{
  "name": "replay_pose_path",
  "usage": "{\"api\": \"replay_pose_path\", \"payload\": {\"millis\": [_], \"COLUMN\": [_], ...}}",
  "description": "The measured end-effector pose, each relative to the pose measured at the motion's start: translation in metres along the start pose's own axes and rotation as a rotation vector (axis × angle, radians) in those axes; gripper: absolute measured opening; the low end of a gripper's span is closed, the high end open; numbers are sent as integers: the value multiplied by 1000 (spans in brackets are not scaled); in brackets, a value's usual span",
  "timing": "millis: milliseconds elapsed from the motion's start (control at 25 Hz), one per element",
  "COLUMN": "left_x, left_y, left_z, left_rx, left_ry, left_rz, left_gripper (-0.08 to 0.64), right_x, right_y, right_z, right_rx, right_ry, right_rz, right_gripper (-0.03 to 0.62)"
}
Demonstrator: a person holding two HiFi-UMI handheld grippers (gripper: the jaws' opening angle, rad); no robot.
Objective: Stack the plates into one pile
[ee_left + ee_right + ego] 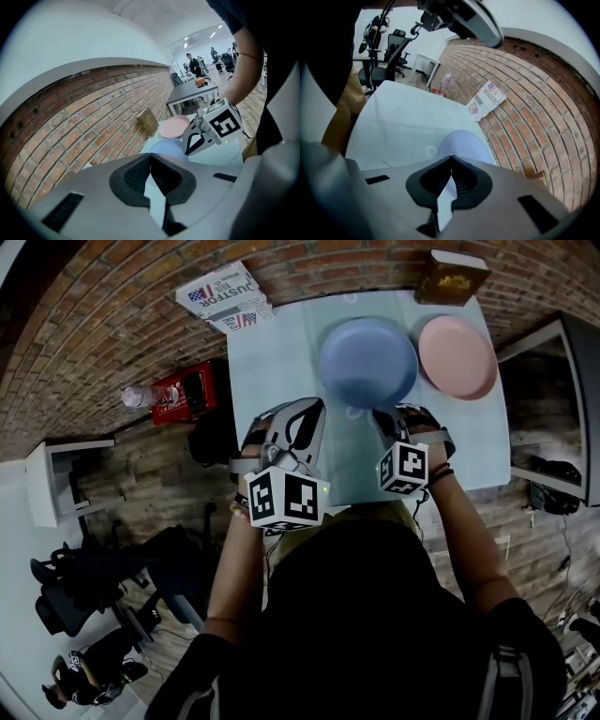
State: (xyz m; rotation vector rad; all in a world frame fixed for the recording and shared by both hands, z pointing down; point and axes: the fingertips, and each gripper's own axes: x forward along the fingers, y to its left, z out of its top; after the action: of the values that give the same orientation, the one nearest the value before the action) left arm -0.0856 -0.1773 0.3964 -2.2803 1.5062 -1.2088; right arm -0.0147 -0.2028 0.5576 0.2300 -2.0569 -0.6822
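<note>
Two round, shallow plastic plates lie side by side at the far end of the pale blue-green bench (272, 381), one matte blue plate (367, 362) and one matte pink plate (457, 357). Their rims almost meet, and neither rests on the other. The blue one sits mid-width. The pink one sits toward the far right corner, just short of a single brown box (451, 277) on the far edge. One white printed carton (225, 296) leans against the brick wall by the far left corner.

The person holds two grippers over the near half of the bench. The left gripper (150, 157) has its jaws together, with nothing between them. The right gripper (451, 158) is closed too, its tips at the blue plate's near rim. I can't tell whether they touch it.
</note>
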Motion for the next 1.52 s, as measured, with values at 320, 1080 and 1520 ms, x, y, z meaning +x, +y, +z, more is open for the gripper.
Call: {"api": "replay_pose_path", "payload": {"millis": [320,1080,1520], "left_x": [-9,-10,16], "left_y": [8,17,-1], "left_z": [4,36,66], "left_rx": [9,46,88], "left_ry": [-23,-96,-139], "left_rz": [19,18,-58], "left_gripper": [21,21,21], "right_x": [-67,-155,-168], "right_y": [-48,-98,-113], "right_z": [66,117,75], "right_rx": [113,144,201], "right_ry": [-188,-358,-286], "right_rz": [-120,-286,-348], "right_gripper": [35,34,35]}}
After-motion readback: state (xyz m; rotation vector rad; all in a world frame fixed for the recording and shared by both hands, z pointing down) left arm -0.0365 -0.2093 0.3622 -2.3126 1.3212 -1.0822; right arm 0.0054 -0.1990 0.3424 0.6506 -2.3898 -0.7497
